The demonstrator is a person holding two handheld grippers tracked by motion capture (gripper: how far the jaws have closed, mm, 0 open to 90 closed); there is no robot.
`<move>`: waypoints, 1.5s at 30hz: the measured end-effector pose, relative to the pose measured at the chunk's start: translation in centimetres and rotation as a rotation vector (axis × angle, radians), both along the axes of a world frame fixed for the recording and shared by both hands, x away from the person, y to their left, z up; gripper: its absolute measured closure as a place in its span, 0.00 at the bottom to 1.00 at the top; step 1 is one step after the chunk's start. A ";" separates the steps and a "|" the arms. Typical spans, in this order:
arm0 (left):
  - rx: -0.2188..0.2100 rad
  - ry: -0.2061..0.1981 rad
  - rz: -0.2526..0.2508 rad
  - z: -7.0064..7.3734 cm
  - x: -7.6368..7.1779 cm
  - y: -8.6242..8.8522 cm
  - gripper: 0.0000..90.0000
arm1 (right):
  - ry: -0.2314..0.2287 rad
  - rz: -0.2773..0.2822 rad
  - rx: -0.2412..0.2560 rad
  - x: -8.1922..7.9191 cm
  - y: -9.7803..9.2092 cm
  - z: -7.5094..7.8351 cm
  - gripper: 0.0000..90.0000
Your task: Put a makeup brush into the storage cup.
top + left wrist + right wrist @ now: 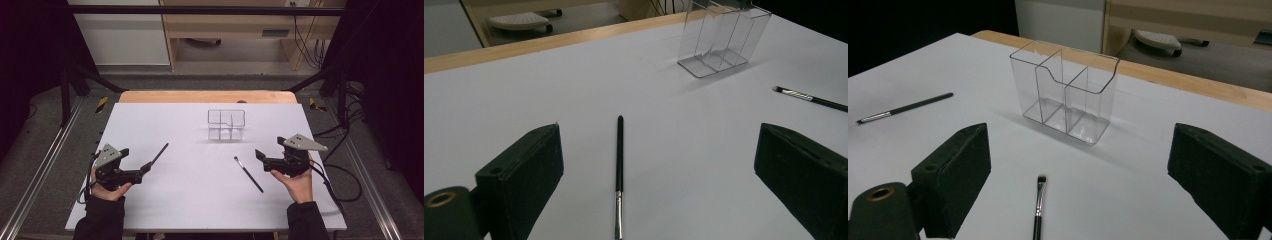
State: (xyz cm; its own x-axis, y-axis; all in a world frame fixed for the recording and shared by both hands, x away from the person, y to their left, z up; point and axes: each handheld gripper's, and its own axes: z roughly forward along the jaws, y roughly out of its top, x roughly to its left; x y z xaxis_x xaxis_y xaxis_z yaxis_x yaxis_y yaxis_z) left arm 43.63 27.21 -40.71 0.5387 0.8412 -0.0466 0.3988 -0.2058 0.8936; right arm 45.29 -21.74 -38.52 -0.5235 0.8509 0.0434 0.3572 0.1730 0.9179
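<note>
A clear acrylic organizer [226, 125] with several compartments stands upright at the table's far centre. Two slim black brushes lie flat on the white table [190, 200]. The left brush [159, 154] [619, 165] lies between the wide-apart jaws of my left gripper [137, 161] [659, 150], metal ferrule toward the camera, handle pointing away. The right brush [248, 174] [1038, 205] lies just ahead of my right gripper [270, 148] [1078, 150], bristles toward the organizer [1065, 95]. Both grippers are open and hold nothing.
A wooden edge [207, 96] runs along the far side of the table. Black frame bars and cables [345, 175] flank the table at the right. In the left gripper view the organizer [721, 42] and the other brush [811, 98] lie far right.
</note>
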 end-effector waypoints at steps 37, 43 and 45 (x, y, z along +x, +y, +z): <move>0.032 0.015 -0.011 -0.4 0.0 -0.5 0.06 | 0.242 0.052 -0.255 2.0 3.9 -0.7 0.20; 0.032 0.015 -0.011 -0.4 0.0 -0.4 0.06 | 0.284 0.055 -0.298 2.4 4.4 -1.4 0.21; 0.034 0.015 -0.013 -0.4 0.0 -0.5 0.06 | 0.304 0.060 -0.312 2.5 4.6 -1.7 0.22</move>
State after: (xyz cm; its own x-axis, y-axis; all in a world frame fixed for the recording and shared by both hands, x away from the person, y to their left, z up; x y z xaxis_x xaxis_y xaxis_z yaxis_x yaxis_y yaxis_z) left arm 43.59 26.74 -41.08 0.5490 0.8354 -0.0265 0.4090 -0.2408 0.8802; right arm 47.84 -17.09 -40.22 -0.5758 0.8160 -0.0513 0.5836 0.4541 0.6733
